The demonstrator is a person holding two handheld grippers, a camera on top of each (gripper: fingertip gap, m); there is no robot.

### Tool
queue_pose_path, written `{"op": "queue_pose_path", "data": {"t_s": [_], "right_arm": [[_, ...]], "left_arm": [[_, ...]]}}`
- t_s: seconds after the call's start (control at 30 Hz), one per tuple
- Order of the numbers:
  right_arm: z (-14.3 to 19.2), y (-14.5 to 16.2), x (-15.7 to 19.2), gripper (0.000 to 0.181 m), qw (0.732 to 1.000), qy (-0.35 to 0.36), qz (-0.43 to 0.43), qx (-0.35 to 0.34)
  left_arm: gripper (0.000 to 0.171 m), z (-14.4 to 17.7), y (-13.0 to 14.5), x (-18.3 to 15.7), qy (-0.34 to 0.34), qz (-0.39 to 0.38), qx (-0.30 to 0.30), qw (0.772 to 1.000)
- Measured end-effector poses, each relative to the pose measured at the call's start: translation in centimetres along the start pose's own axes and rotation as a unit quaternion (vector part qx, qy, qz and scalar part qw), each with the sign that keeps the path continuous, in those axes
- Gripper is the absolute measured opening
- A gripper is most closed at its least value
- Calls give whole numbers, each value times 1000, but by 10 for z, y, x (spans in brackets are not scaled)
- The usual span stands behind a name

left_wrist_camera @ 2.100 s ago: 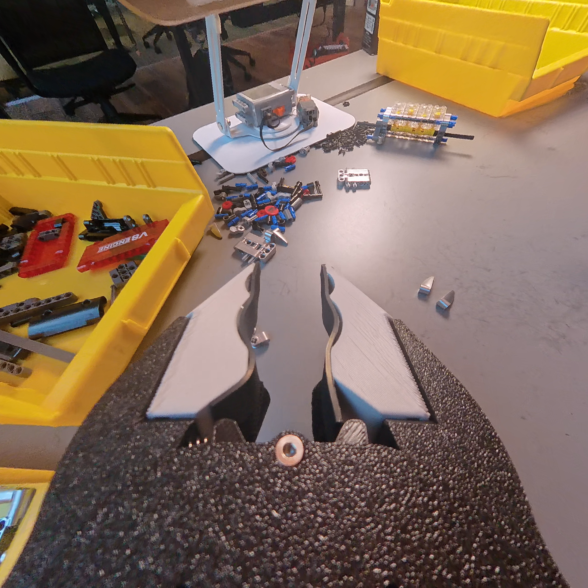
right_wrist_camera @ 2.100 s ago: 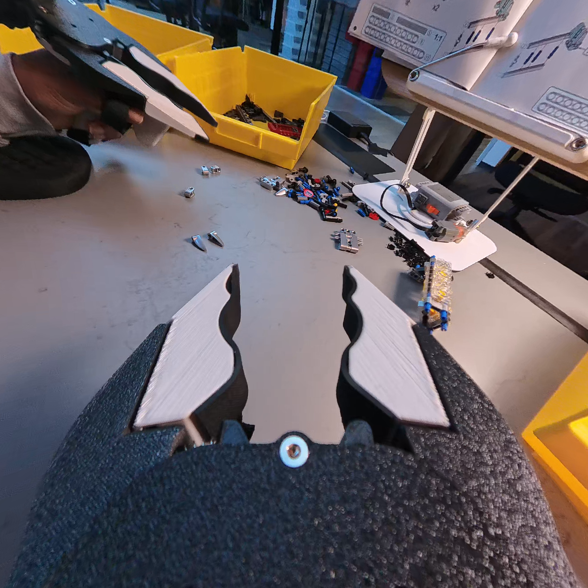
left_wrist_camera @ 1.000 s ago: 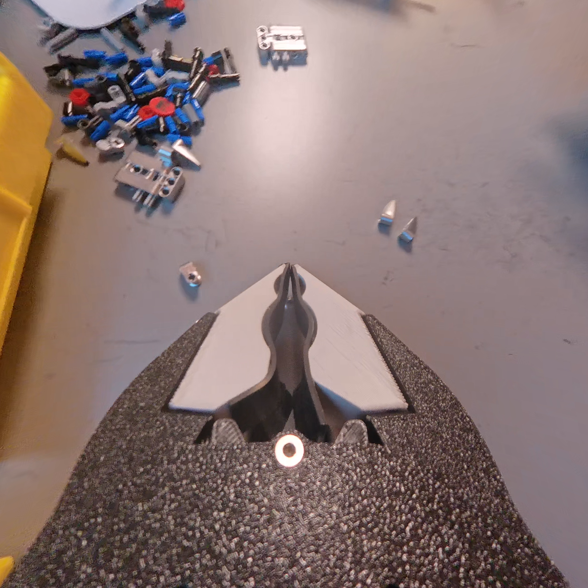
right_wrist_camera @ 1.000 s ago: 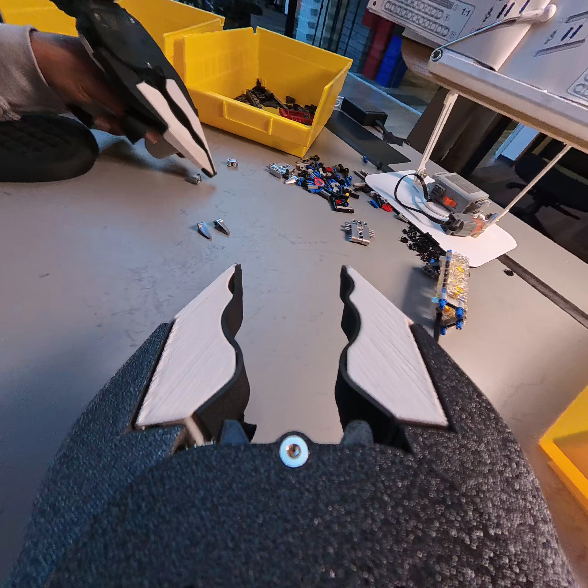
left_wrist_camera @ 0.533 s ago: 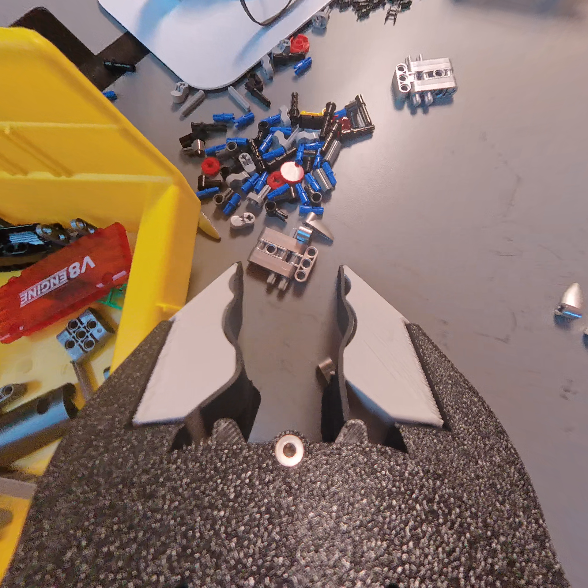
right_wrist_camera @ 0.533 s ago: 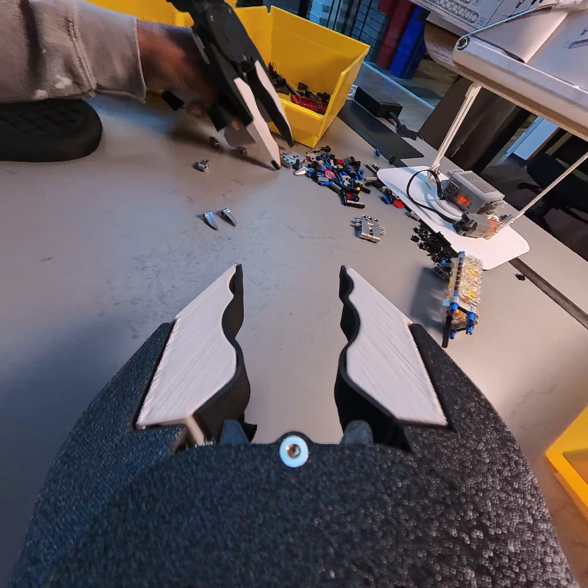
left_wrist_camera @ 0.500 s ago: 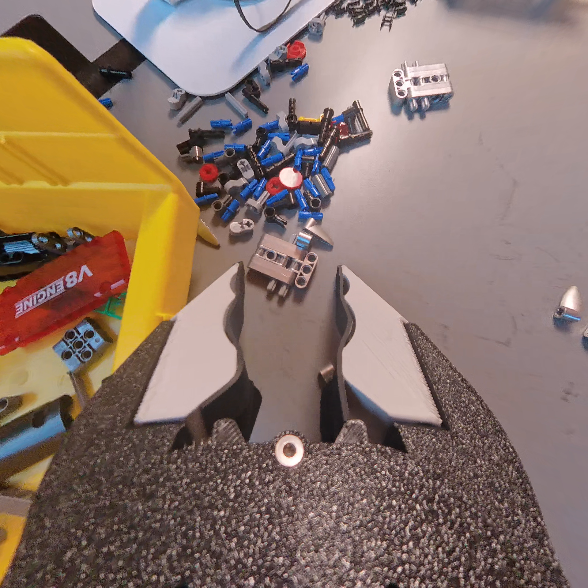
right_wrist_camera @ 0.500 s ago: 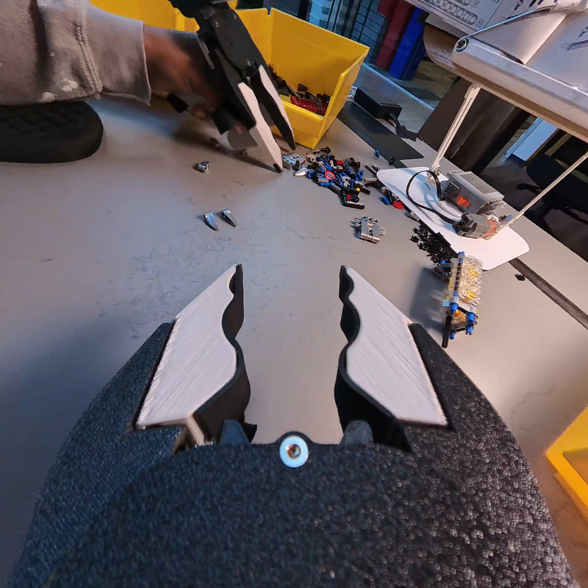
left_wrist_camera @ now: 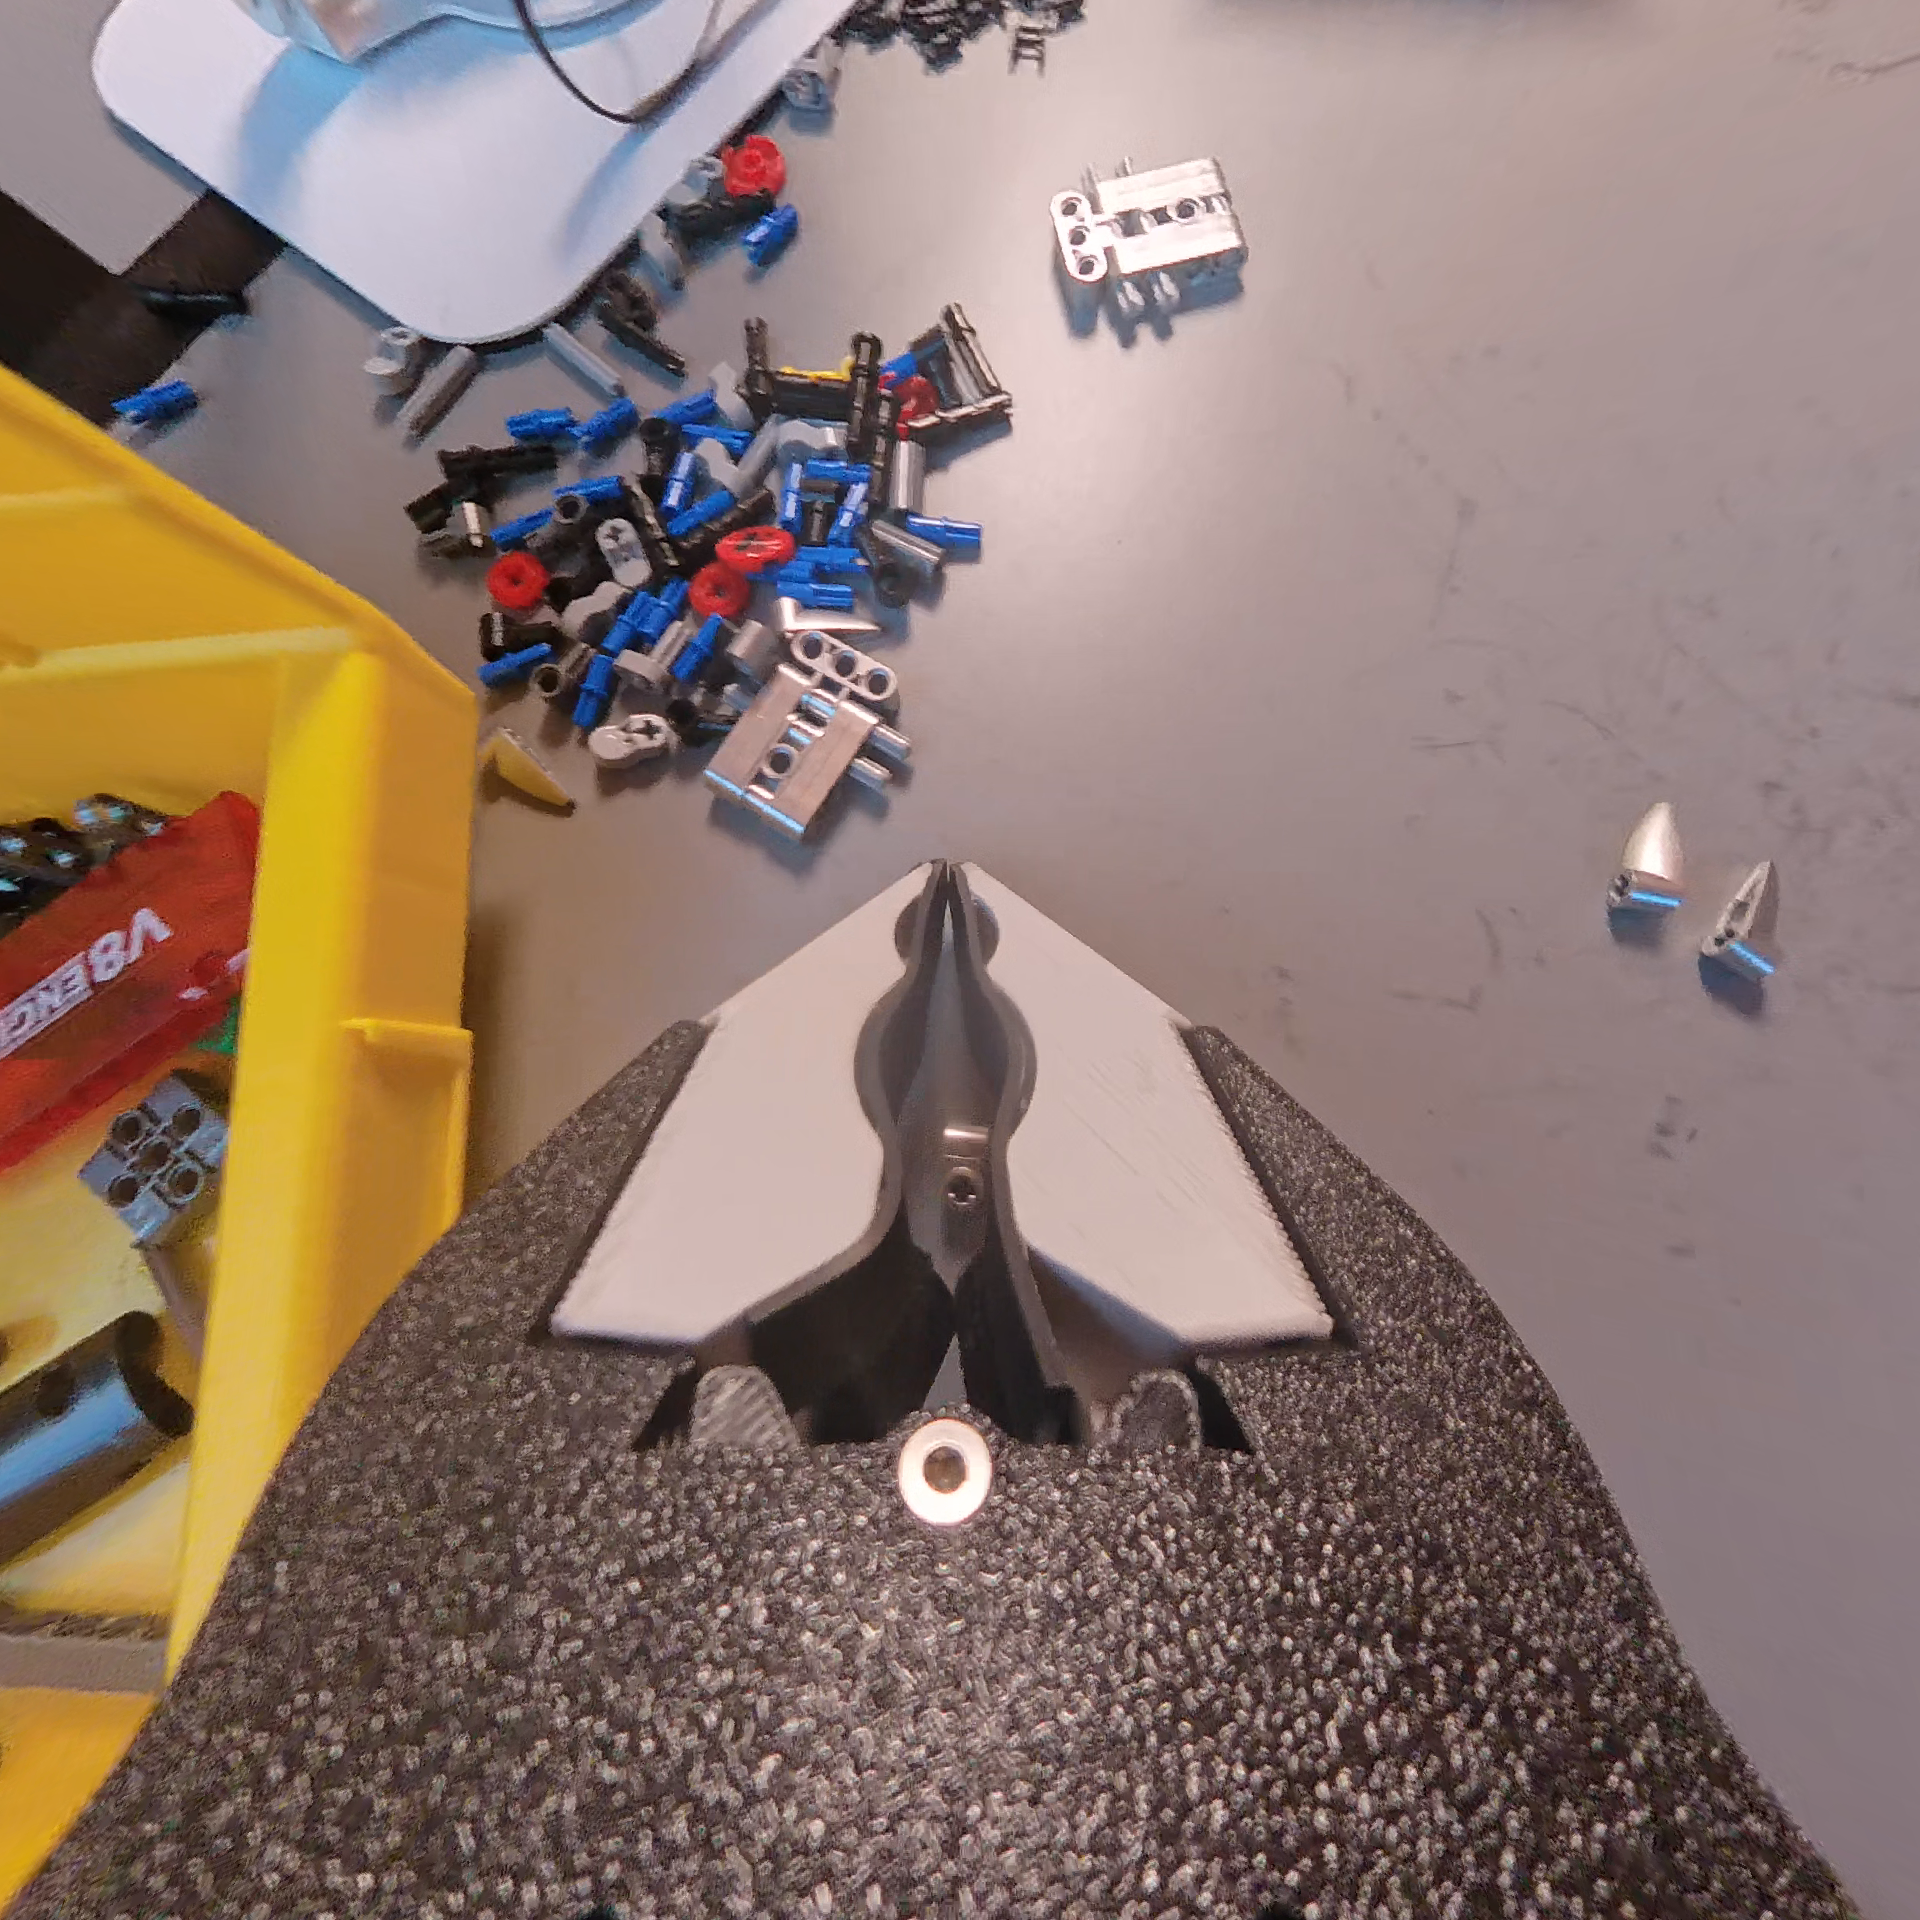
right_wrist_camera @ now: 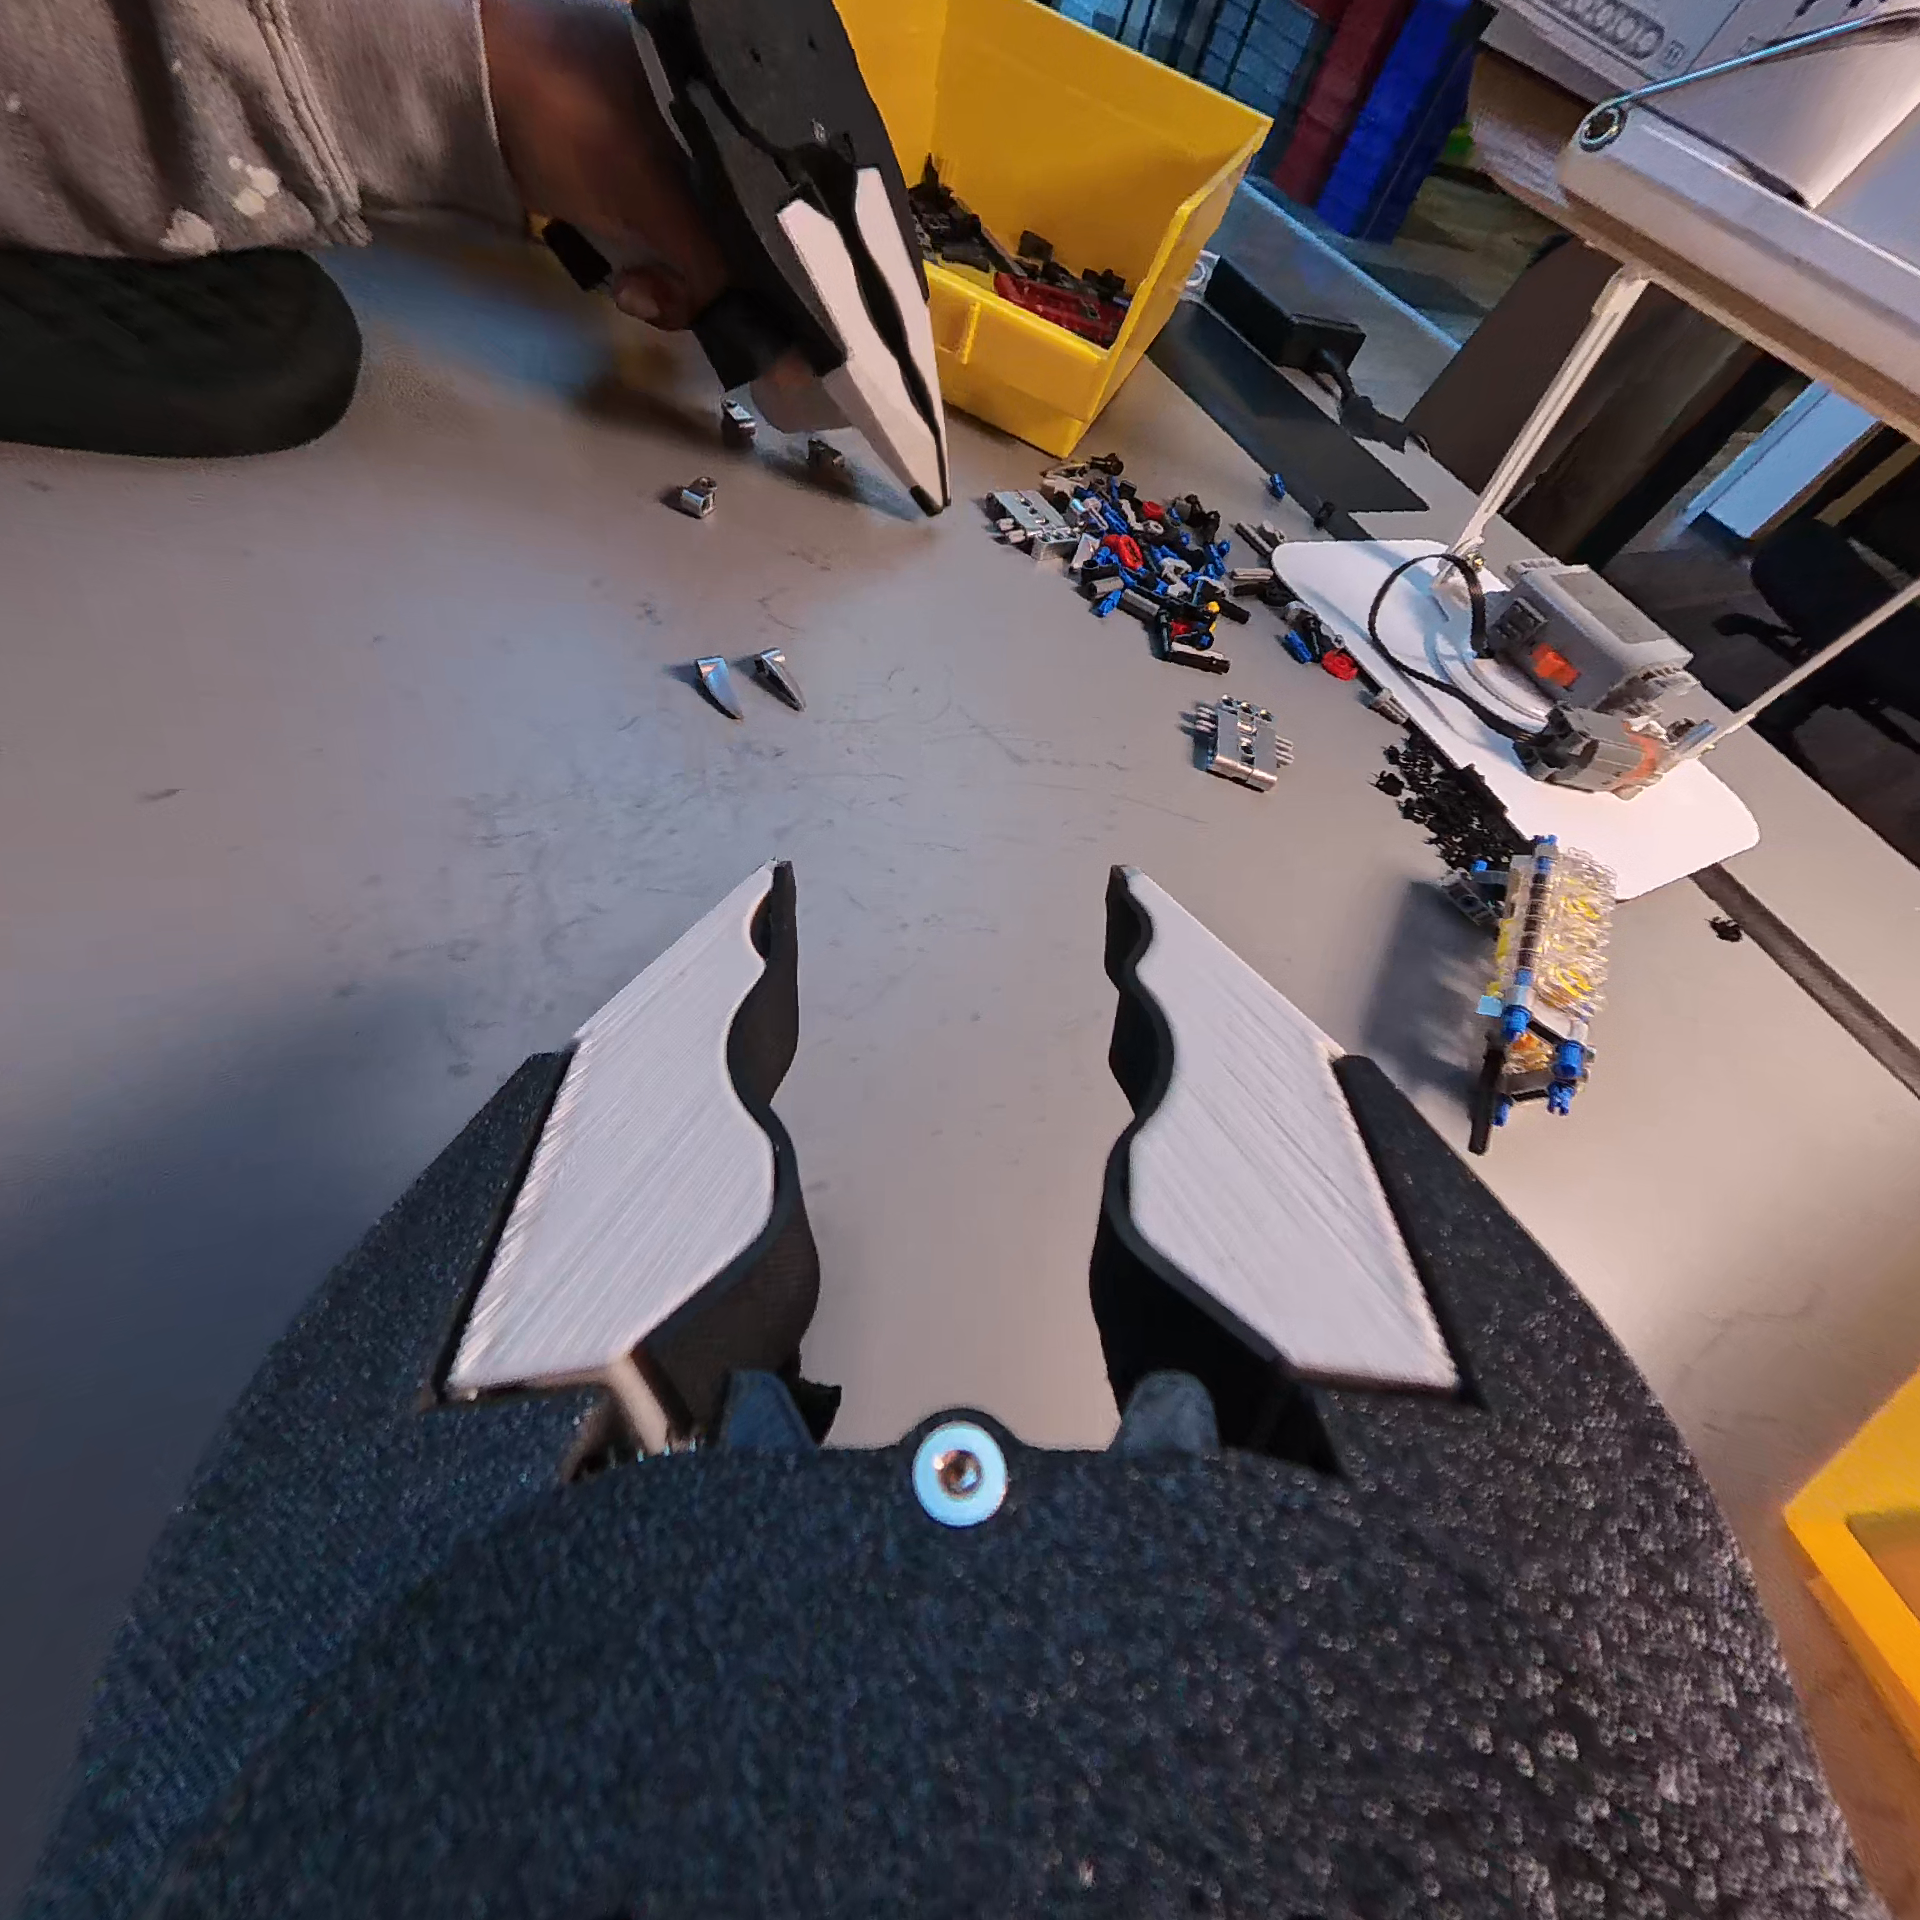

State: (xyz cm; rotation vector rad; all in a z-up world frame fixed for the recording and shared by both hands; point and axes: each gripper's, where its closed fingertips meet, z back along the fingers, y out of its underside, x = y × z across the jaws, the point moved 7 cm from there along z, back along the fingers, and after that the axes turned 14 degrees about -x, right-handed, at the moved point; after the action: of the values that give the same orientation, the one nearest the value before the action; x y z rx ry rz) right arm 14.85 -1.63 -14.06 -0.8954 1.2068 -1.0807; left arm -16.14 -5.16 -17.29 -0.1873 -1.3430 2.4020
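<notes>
The left gripper [left_wrist_camera: 943,878], fingers pressed together on what looks like a small grey connector [left_wrist_camera: 961,1169] (held deep, far behind the tips), risks dropping it onto the tabletop [left_wrist_camera: 1455,468] beside the yellow bin [left_wrist_camera: 353,935], while the right gripper [right_wrist_camera: 943,883] hovers wide open and empty.

Both wrist views share the parts pile [left_wrist_camera: 717,540], left closer.

Grey table [left_wrist_camera: 1455,520]: pile of small blue/black/red pins [left_wrist_camera: 717,540] beside yellow bin [left_wrist_camera: 343,935], grey connector block [left_wrist_camera: 1153,223] apart, two silver cone pieces [left_wrist_camera: 1694,894] well right
</notes>
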Motion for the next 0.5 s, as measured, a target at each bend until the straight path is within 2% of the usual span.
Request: {"op": "queue_pose_path", "data": {"t_s": [0.1,0.13,0.17,0.27,0.4,0.5], "right_arm": [[-1,1,1,59,1000,-2,1,3],[-1,1,1,58,1000,-3,0,5],[-1,1,1,59,1000,-4,0,6],[-1,1,1,58,1000,-4,0,5],[-1,0,0,58,1000,-4,-5,2],[0,0,-1,58,1000,-4,-7,-1]], "left_arm": [[4,-1,-4,16,-59,12,-19,998],[18,-3,-5,21,-73,18,-22,997],[26,-6,-5,24,-75,26,-24,997],[36,-16,-8,26,-55,27,-30,998],[35,-25,-8,25,-31,0,-15,999],[24,-25,-8,20,6,12,-11,1000]]}}
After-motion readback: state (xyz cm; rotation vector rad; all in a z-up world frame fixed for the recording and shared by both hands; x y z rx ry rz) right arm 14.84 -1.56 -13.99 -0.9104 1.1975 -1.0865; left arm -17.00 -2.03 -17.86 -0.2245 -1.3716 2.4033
